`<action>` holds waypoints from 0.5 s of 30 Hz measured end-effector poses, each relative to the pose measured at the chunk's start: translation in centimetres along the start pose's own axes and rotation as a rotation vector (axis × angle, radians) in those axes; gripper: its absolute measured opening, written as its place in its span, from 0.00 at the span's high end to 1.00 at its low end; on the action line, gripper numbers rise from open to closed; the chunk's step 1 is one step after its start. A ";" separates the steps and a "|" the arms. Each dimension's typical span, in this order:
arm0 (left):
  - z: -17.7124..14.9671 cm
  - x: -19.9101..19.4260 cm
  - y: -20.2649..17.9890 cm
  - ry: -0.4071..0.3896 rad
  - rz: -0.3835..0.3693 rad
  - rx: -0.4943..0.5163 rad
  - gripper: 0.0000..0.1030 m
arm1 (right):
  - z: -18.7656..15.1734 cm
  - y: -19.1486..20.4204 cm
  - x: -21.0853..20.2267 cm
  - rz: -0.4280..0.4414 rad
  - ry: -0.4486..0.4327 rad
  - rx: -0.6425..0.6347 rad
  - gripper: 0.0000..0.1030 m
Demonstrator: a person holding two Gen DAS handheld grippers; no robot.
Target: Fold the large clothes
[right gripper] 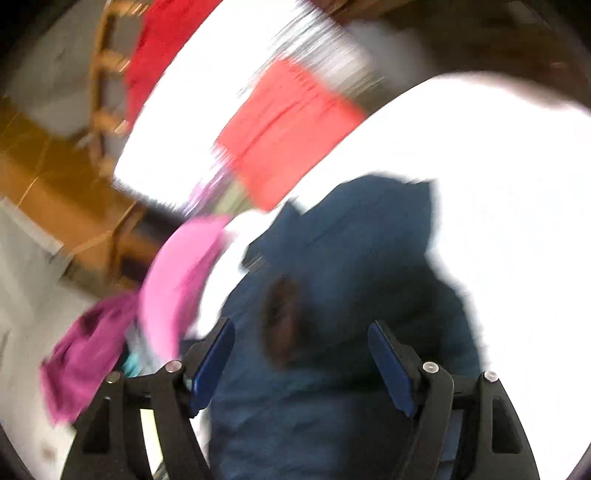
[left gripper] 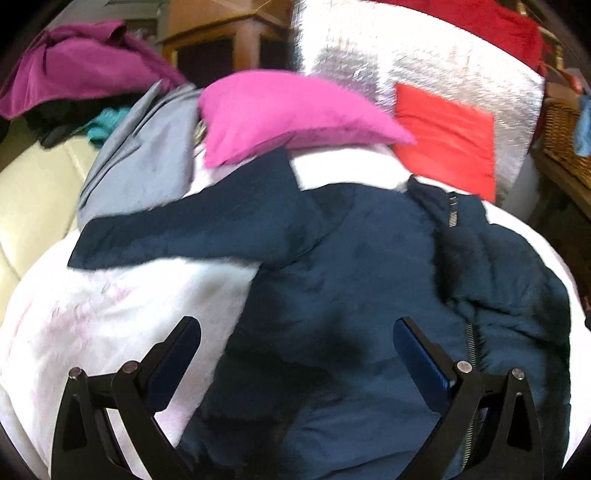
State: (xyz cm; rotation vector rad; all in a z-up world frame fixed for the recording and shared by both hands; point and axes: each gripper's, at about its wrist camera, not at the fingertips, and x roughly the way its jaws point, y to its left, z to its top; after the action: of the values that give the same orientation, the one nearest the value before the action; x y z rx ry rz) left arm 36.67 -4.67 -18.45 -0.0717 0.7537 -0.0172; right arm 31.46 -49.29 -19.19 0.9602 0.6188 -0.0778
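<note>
Between the left gripper (left gripper: 297, 332) fingers nothing is pinched; jaws are spread wide w/ the blue pads apart, and only the navy jacket (left gripper: 351, 280) is seen below and past them. Whether the tips brush the fabric can't be told.

Same deal on the right gripper (right gripper: 301, 332): jaws are parted, nothing is clamped, and the jacket (right gripper: 354, 266) is seen thru the gap. That view is badly smeared, so contact can't be judged there either.

The jacket is laid out on a white fluffy blanket (left gripper: 110, 317), which is spread under pretty much everything in the foreground. One sleeve (left gripper: 177, 236) is stretched out toward the left of the left wrist view, and the zipper (left gripper: 471, 343) is seen running down the right side, w/ more zipper teeth up near the collar. The body is rumpled, not flat.

Further out, a pink cushion (left gripper: 291, 114) is propped at the far edge of the blanket, just beyond the sleeve. A grey garment (left gripper: 144, 158) is draped left of it, and a magenta cloth (left gripper: 81, 66) is heaped further back left on a pile w/ something teal. A red cushion (left gripper: 447, 140) is leaned against a silvery quilted panel (left gripper: 406, 62) behind. A wicker basket (left gripper: 565, 133) is visible at the right edge, wooden furniture (left gripper: 229, 33) at the back.
</note>
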 end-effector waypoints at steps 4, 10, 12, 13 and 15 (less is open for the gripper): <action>0.5 -1.0 -3.3 -0.003 -0.089 0.008 0.00 | 2.3 -5.8 -0.7 -0.071 -0.069 0.142 0.24; 2.4 0.2 -13.1 0.018 -0.151 0.158 0.00 | 2.9 -8.4 2.5 -0.042 0.003 0.184 0.26; 2.8 1.3 -15.3 0.067 -0.183 0.159 0.00 | 2.9 -8.8 3.8 -0.030 0.035 0.194 0.26; 3.0 1.9 -16.7 0.085 -0.194 0.158 0.00 | 2.8 -8.8 4.4 -0.029 0.039 0.197 0.26; 3.1 2.7 -19.2 0.087 -0.179 0.194 0.00 | 2.4 -9.4 4.7 -0.019 0.049 0.201 0.26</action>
State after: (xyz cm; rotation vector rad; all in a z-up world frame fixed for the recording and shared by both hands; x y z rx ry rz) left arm 40.96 -23.76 -16.66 0.0471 0.8274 -0.2647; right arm 33.32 -55.71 -27.64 1.1532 0.6739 -0.1359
